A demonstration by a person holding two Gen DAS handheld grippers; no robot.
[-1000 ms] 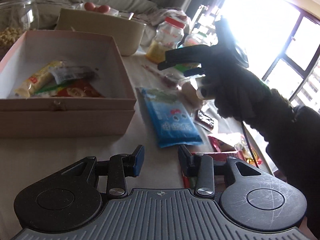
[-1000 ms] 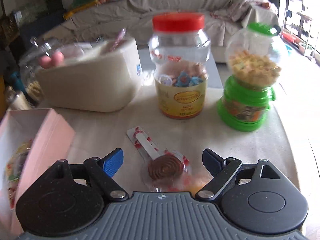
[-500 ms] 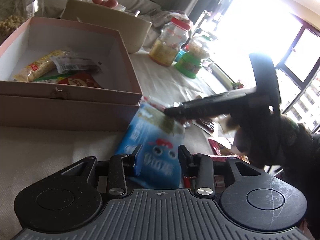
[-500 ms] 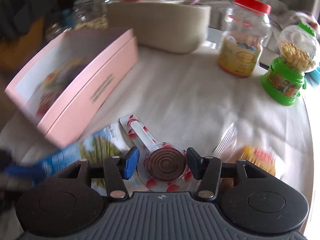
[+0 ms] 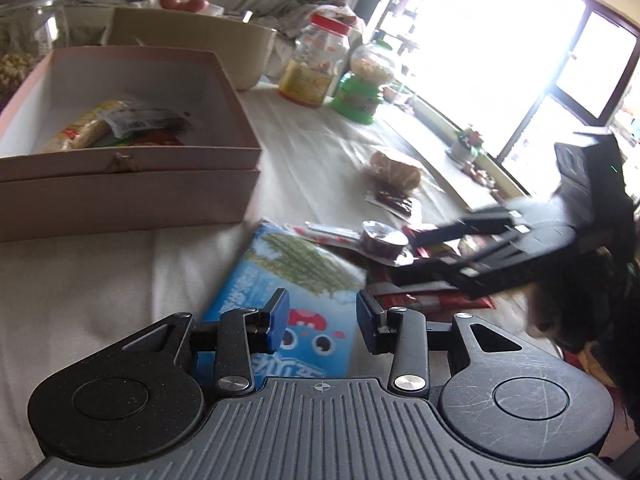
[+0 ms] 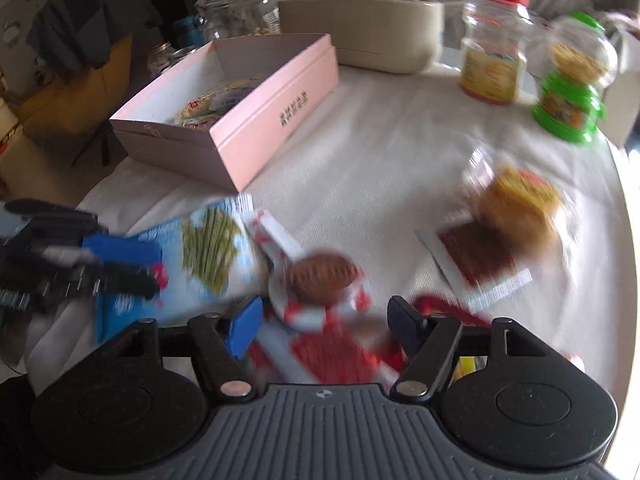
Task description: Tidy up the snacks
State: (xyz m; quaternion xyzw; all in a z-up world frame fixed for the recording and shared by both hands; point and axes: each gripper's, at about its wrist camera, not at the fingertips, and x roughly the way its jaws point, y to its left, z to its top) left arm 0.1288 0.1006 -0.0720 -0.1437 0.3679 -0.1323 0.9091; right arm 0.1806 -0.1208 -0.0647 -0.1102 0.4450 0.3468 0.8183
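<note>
The blue snack bag (image 5: 288, 300) is lying flat on the white cloth of the counter (image 5: 100, 280), just in front of the pink box (image 5: 128, 184). The left hand-held gripper (image 5: 322, 316) is being held over the bag's near end with its blue pads (image 5: 279, 316) spread apart, so nothing is being pinched. The right hand-held gripper (image 6: 324, 322) is being held spread too, low over a round brown lollipop (image 6: 322, 274) in a red and white wrapper. That wrapper is touching the bag's edge. The bag is thin, shiny and floppy, so it could probably be pushed along the soft cloth instead of being picked up. It might also slip out if only a corner is being squeezed. The lollipop's stiff stick could be caught and dragged with it. The box is made of stiff card with straight walls, and some packets (image 5: 120, 124) are already lying inside. A floppy bag could get hung up on the near wall. A bun in clear wrap (image 6: 520, 204) is sitting well apart.
</note>
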